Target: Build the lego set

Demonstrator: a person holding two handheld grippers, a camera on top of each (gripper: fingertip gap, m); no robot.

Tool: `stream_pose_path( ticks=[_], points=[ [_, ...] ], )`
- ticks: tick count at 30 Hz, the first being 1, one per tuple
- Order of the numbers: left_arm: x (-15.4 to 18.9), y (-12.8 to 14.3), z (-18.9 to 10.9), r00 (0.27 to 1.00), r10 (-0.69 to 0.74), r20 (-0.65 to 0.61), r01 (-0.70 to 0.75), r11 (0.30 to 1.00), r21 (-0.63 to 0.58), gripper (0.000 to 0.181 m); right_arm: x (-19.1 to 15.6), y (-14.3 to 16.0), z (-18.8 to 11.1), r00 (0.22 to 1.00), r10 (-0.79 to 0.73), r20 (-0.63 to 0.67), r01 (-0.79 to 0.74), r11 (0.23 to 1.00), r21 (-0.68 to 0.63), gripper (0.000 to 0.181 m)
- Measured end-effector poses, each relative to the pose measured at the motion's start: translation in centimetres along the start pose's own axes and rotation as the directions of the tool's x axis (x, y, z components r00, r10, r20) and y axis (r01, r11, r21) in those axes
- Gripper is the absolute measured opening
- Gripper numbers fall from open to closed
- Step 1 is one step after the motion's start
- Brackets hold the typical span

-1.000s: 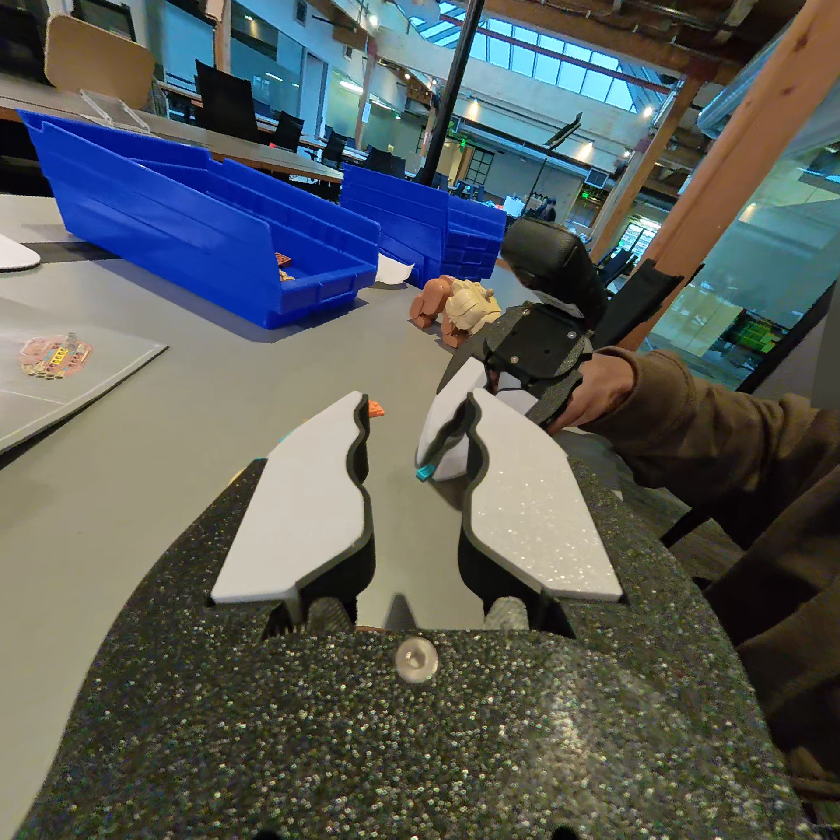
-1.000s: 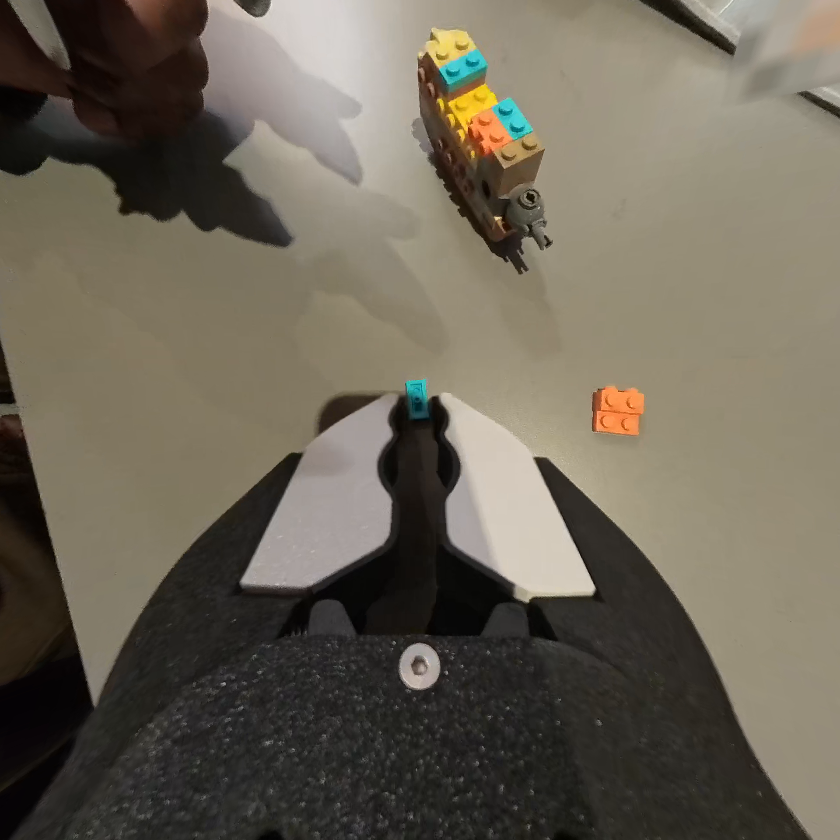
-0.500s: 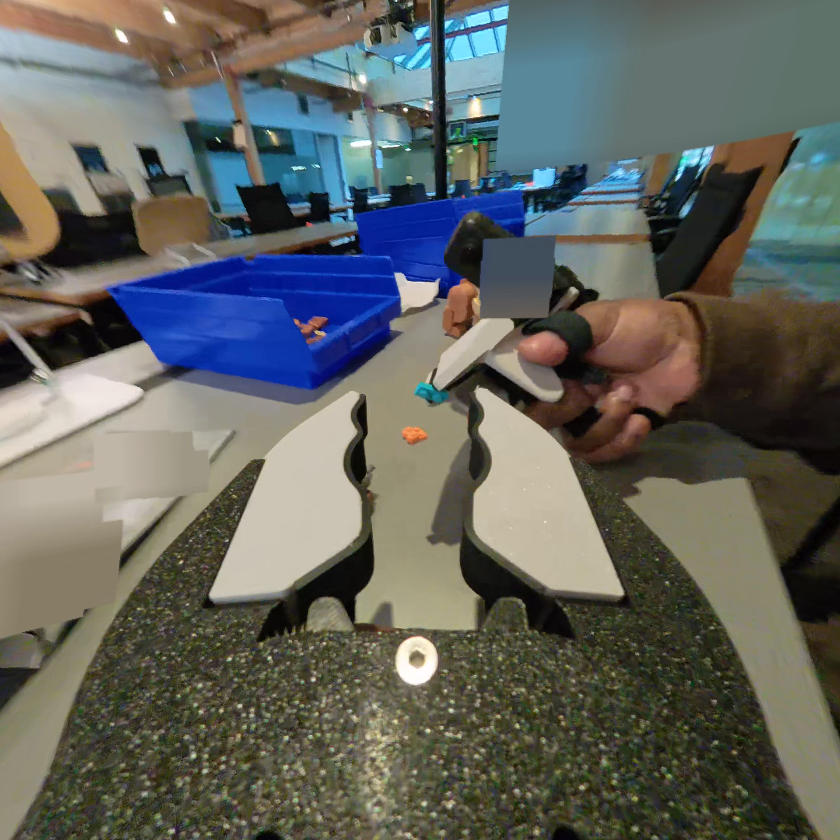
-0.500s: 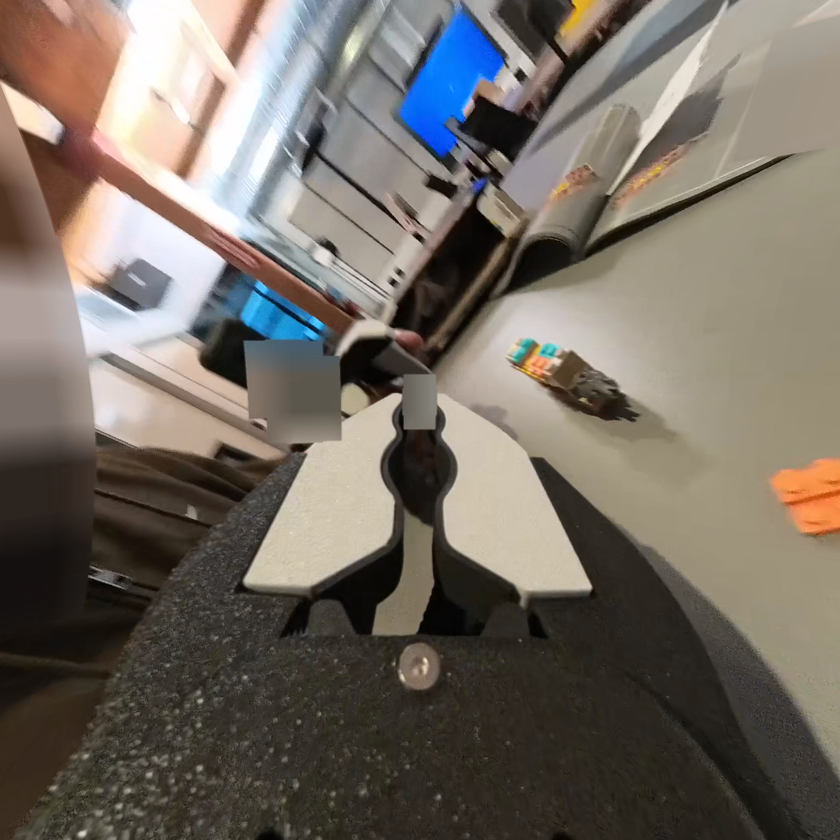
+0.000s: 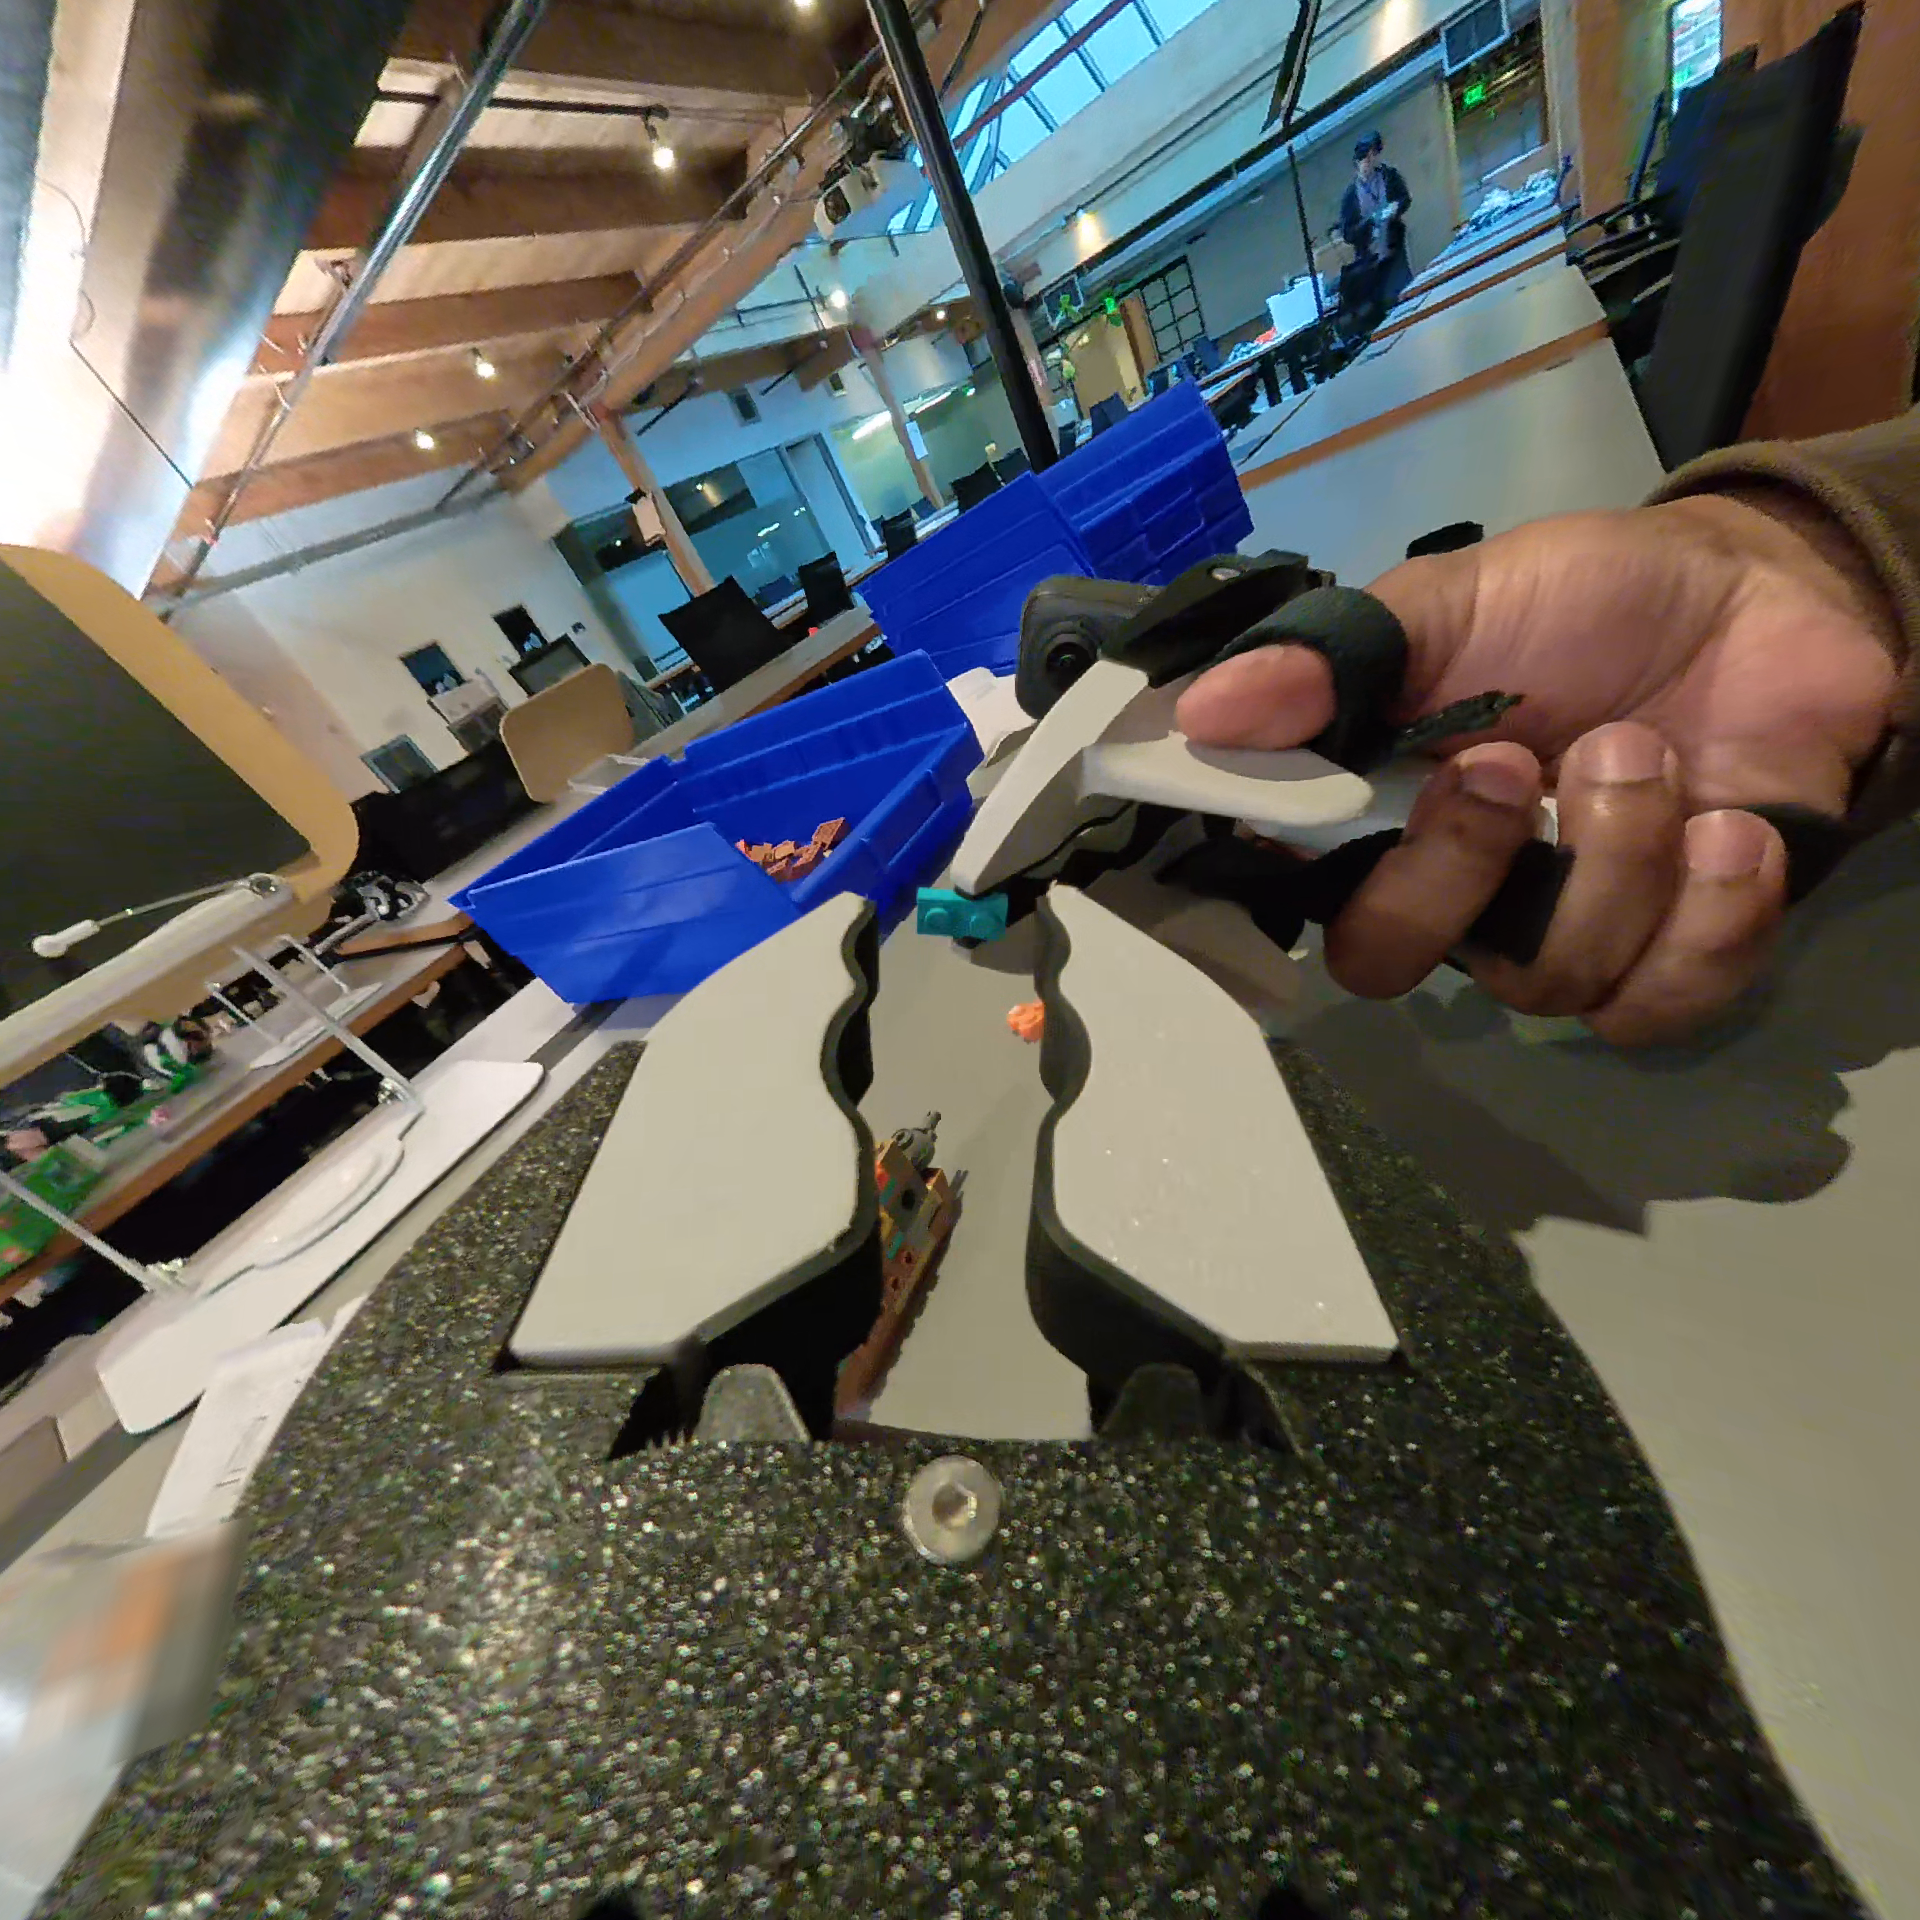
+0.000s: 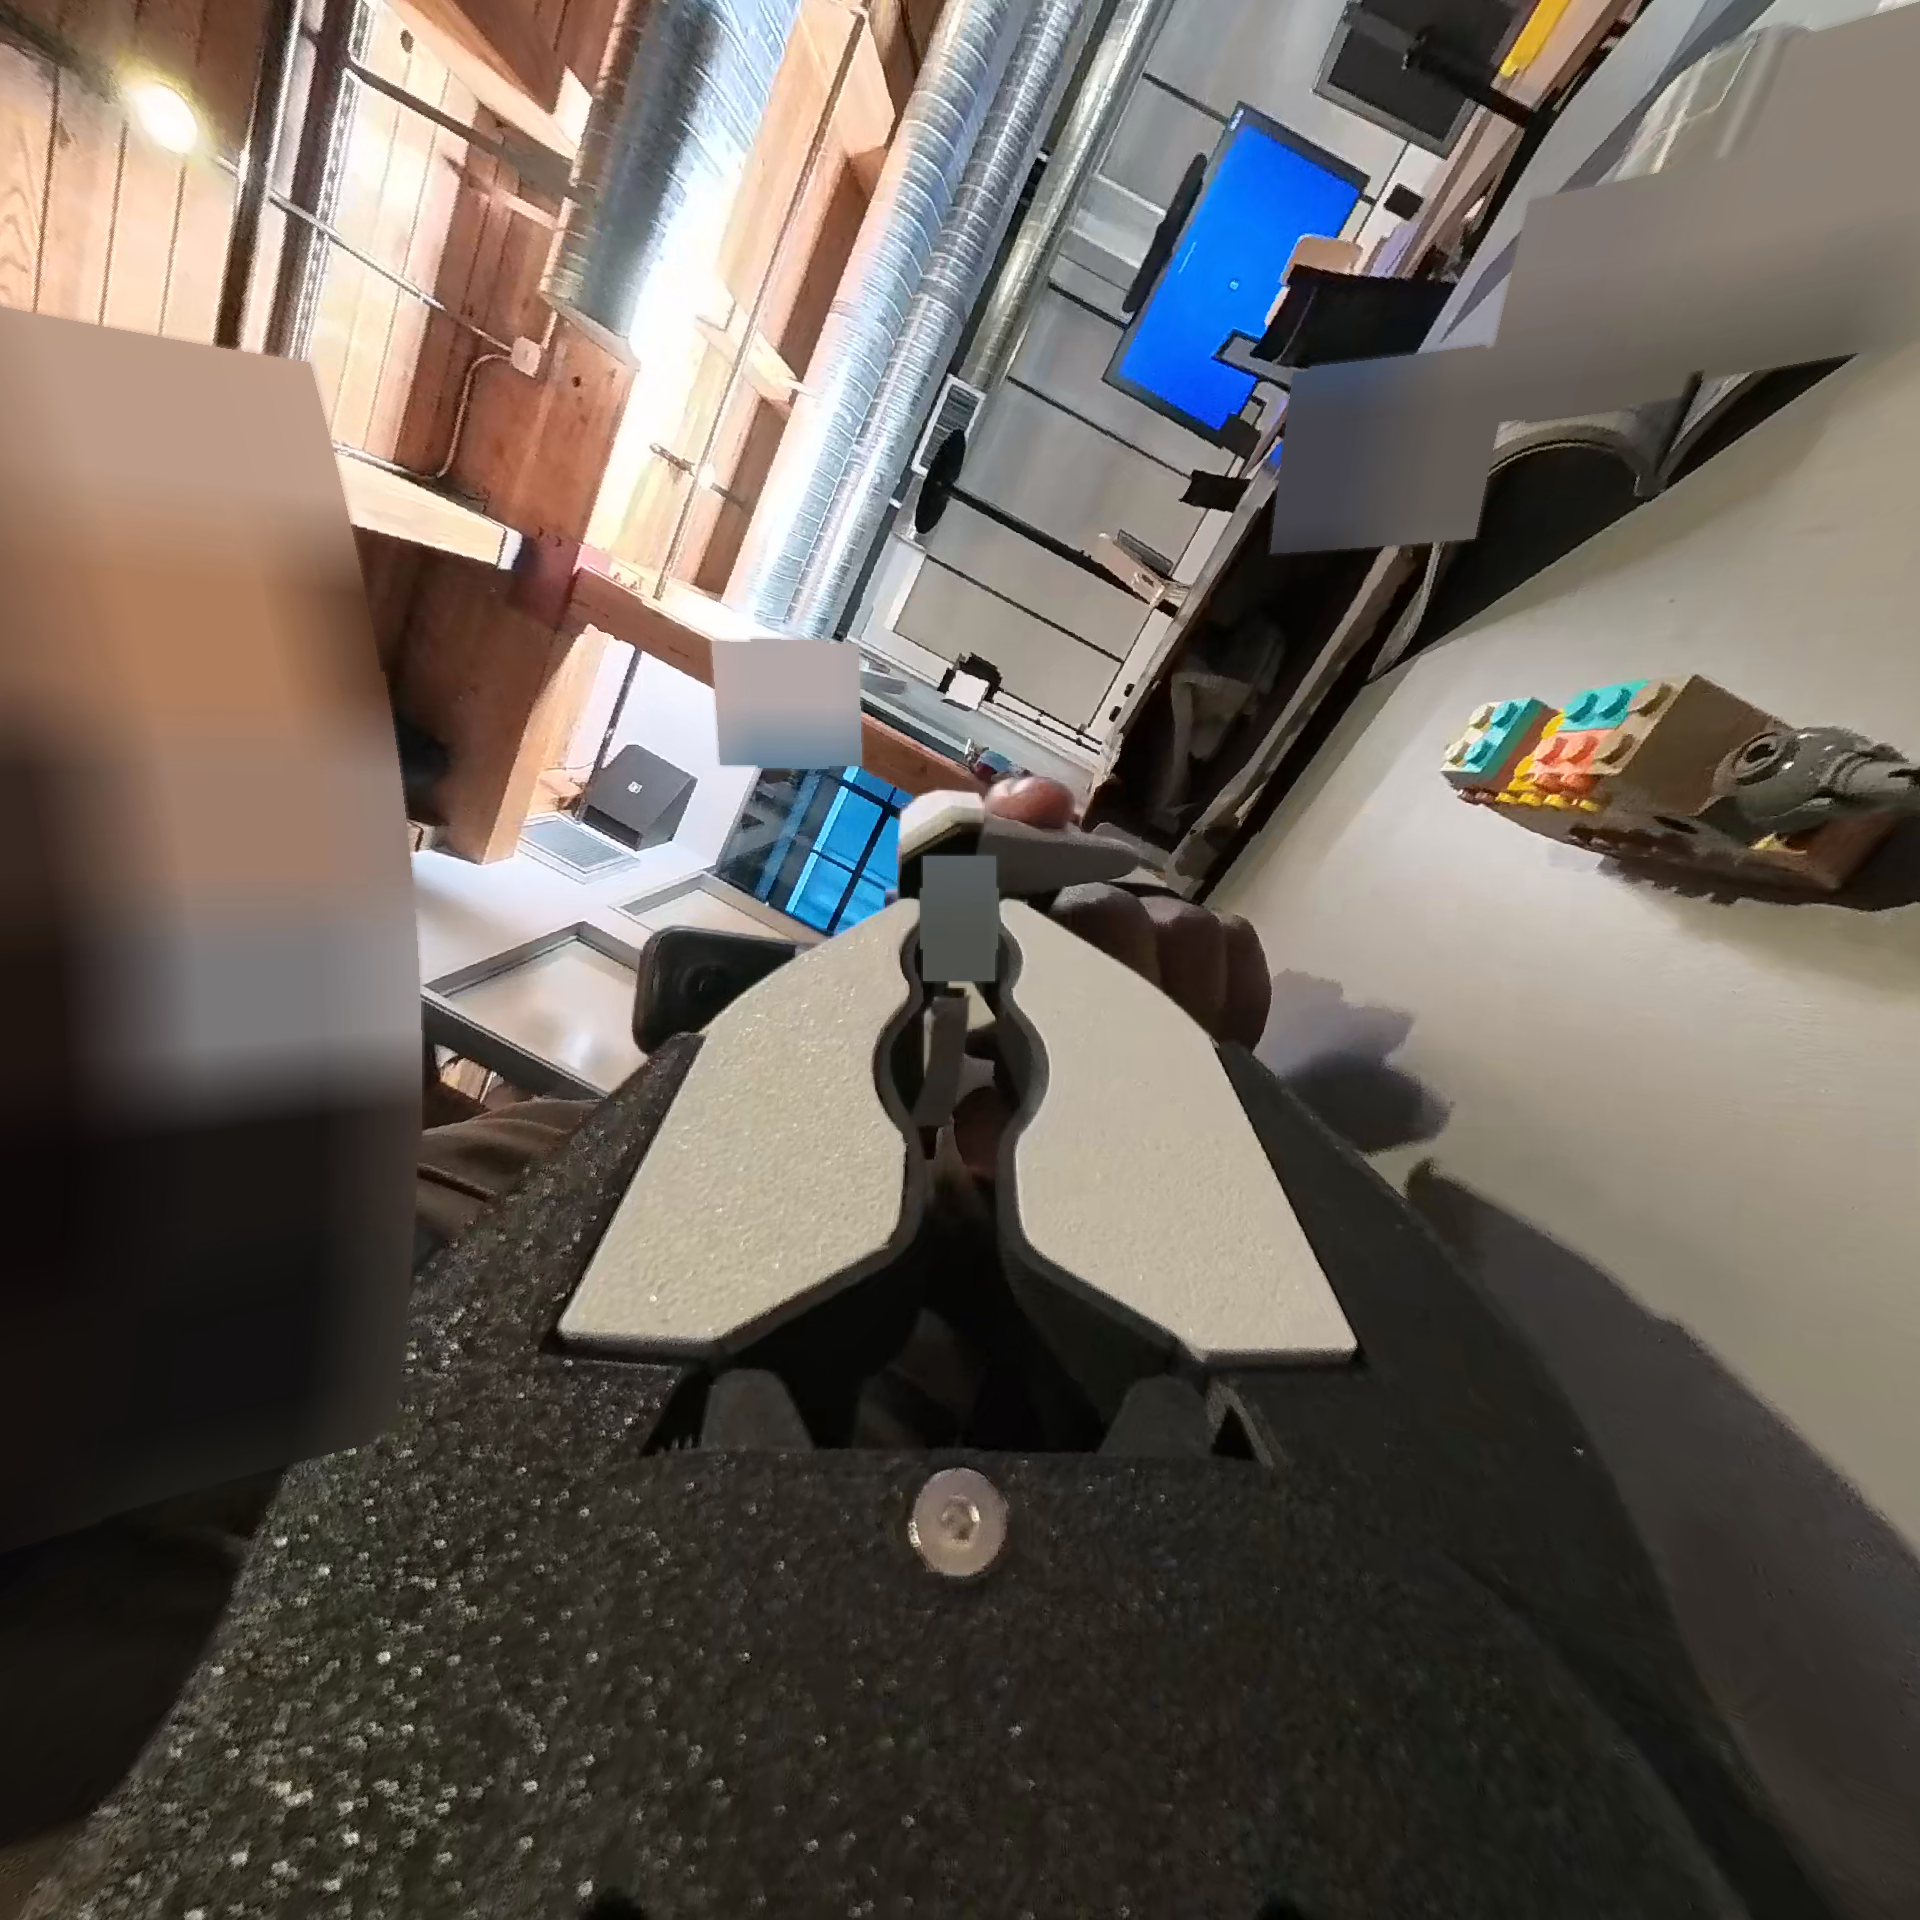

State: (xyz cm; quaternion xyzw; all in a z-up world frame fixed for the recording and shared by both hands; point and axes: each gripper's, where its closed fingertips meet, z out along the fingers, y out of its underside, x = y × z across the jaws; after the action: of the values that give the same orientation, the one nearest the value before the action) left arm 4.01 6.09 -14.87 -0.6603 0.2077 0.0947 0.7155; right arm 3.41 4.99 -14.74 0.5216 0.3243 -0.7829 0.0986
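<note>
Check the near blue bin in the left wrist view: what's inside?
Inside the near blue bin a small heap of reddish-brown lego pieces lies against the far end. The bin's front wall hides the rest of the floor, so more pieces there can't be ruled out.

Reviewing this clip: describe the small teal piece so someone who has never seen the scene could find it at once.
In the left wrist view, start at the blue bin on the grey table. Just right of it, the right hand-held gripper pinches the teal lego plate at its tips, off the table. The loose orange brick lies below it; only the teal plate is held.
</note>
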Motion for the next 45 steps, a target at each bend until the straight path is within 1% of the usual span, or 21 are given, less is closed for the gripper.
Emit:
stream_pose_path(
  ticks=[5,9,12,14,16,18,19,21,23,25,28,30,32,35,37,41,45],
  points=[
    [0.2,0.0,-0.2,0.999,0.047,-0.001,-0.047,0.999,-0.001,0.017,0.1,0.3,0.1,1.000,0.020,0.005,-0.020,1.000,0.004,0.008],
    [0.2,0.0,-0.3,0.998,0.066,-0.003,-0.066,0.998,-0.009,0.016,0.1,0.4,0.1,1.000,0.017,0.003,-0.017,1.000,-0.001,0.008],
    [0.3,0.0,-0.4,0.998,0.056,-0.022,-0.056,0.998,-0.014,0.016,0.1,0.7,0.1,1.000,-0.025,-0.011,0.024,0.999,-0.030,0.008],
    [0.1,0.0,-0.5,0.999,0.024,-0.025,-0.024,1.000,-0.016,0.016,0.1,1.1,0.1,0.997,-0.073,-0.028,0.070,0.995,-0.072,0.021],
    [-0.4,-0.1,-0.7,1.000,-0.022,-0.019,0.021,1.000,-0.012,0.016,0.6,1.2,-0.3,0.982,-0.169,-0.085,0.158,0.980,-0.124,0.032],
    [-1.0,0.1,-0.9,0.998,-0.061,-0.009,0.060,0.998,-0.021,0.016,1.6,0.3,-1.7,0.933,-0.311,-0.181,0.280,0.944,-0.176,0.035],
    [-1.2,0.3,-1.0,0.997,-0.076,-0.006,0.076,0.997,-0.028,0.016,2.6,-0.6,-2.8,0.884,-0.392,-0.255,0.345,0.915,-0.210,0.033],
    [-1.4,0.6,-1.1,0.995,-0.099,-0.005,0.099,0.994,-0.043,0.016,4.7,-3.0,-5.7,0.746,-0.529,-0.405,0.435,0.847,-0.305,0.029],
    [-1.4,0.8,-1.1,0.994,-0.110,-0.010,0.109,0.992,-0.057,0.016,6.7,-4.9,-8.4,0.626,-0.603,-0.494,0.439,0.796,-0.416,0.027],
    [-1.2,0.9,-1.0,0.993,-0.117,-0.025,0.115,0.991,-0.062,0.016,8.4,-5.8,-10.1,0.560,-0.643,-0.522,0.394,0.761,-0.515,0.027],
    [-0.9,0.9,-0.9,0.993,-0.116,-0.040,0.113,0.991,-0.066,0.016,10.3,-6.0,-11.1,0.530,-0.693,-0.489,0.318,0.696,-0.644,0.029],
    [-0.9,1.0,-1.0,0.992,-0.119,-0.041,0.116,0.991,-0.071,0.016,11.4,-6.0,-11.6,0.508,-0.730,-0.457,0.276,0.641,-0.716,0.034],
    [-1.0,1.1,-1.2,0.990,-0.132,-0.041,0.129,0.989,-0.069,0.016,12.0,-5.8,-11.6,0.500,-0.757,-0.420,0.258,0.593,-0.763,0.041],
    [-1.2,1.2,-1.4,0.988,-0.149,-0.035,0.146,0.987,-0.068,0.016,12.1,-5.4,-11.0,0.504,-0.781,-0.369,0.265,0.546,-0.795,0.042],
    [-1.4,1.3,-1.4,0.987,-0.155,-0.031,0.153,0.986,-0.069,0.016,12.2,-5.2,-10.6,0.496,-0.796,-0.348,0.267,0.521,-0.811,0.038],
    [-1.7,1.2,-1.5,0.987,-0.157,-0.019,0.156,0.986,-0.065,0.016,12.3,-4.5,-10.4,0.429,-0.853,-0.297,0.272,0.436,-0.858,0.017],
    [-2.1,1.4,-1.8,0.986,-0.165,-0.004,0.165,0.984,-0.069,0.016,11.5,-2.6,-9.8,0.404,-0.887,-0.225,0.300,0.361,-0.883,0.015]
  ],
)
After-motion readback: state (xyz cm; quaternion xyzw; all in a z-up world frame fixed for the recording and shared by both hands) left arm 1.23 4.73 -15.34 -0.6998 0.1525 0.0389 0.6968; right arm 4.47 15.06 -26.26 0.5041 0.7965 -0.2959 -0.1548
